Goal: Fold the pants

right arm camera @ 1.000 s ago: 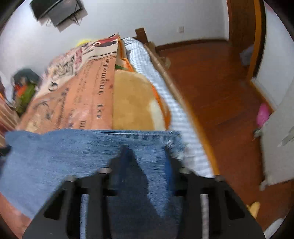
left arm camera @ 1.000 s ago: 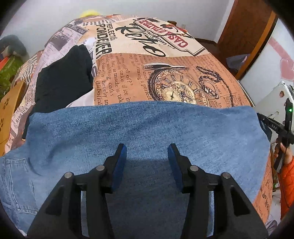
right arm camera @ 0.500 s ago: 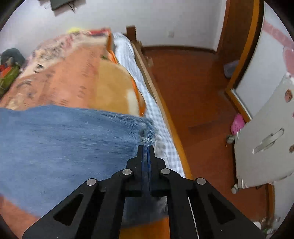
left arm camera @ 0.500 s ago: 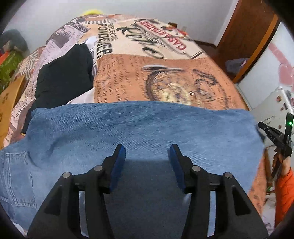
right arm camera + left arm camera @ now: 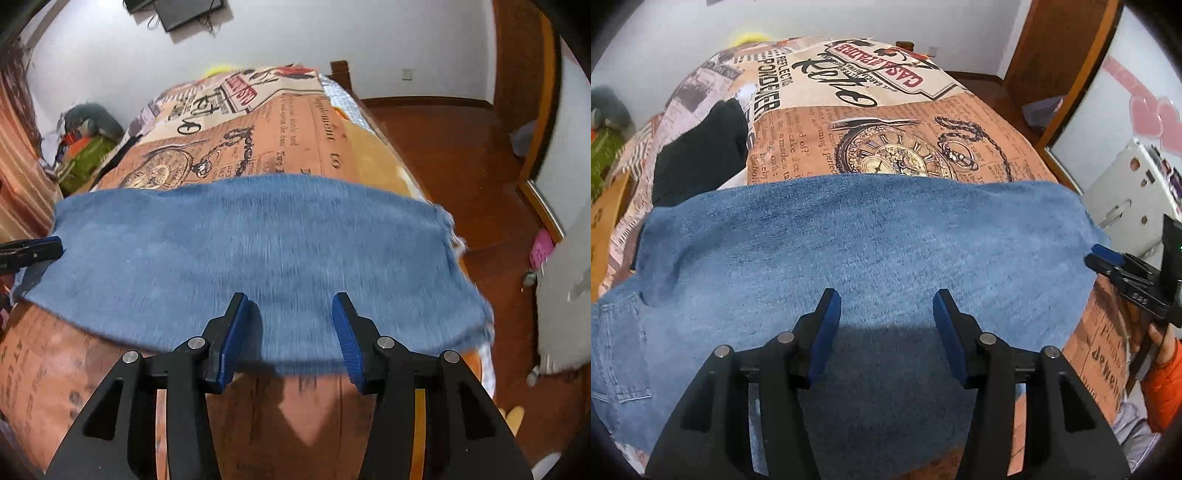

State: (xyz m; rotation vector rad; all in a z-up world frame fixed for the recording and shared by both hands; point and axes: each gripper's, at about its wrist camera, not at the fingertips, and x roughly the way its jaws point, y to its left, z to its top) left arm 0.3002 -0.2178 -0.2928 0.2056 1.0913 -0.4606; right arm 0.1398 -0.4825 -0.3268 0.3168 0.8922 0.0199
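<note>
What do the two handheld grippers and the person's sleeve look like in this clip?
Both grippers are matte black plastic with angular, cut-out arms, silver pivot pins and blue ribbed pads lining the jaws: the left gripper and the right gripper match. In the left wrist view the right gripper's body bears small white lettering, too small to read, beside a black upright module. The person's sleeve is orange.

The pants (image 5: 871,251) under both grippers are blue denim, matt and coarse-woven; beyond them the bedspread (image 5: 916,122) is smooth printed cloth; the left gripper (image 5: 886,325) is matt black plastic with ribbed blue pads and dull metal pins; right of the right gripper (image 5: 288,328), the wooden floor (image 5: 443,147) gleams glossy.
</note>
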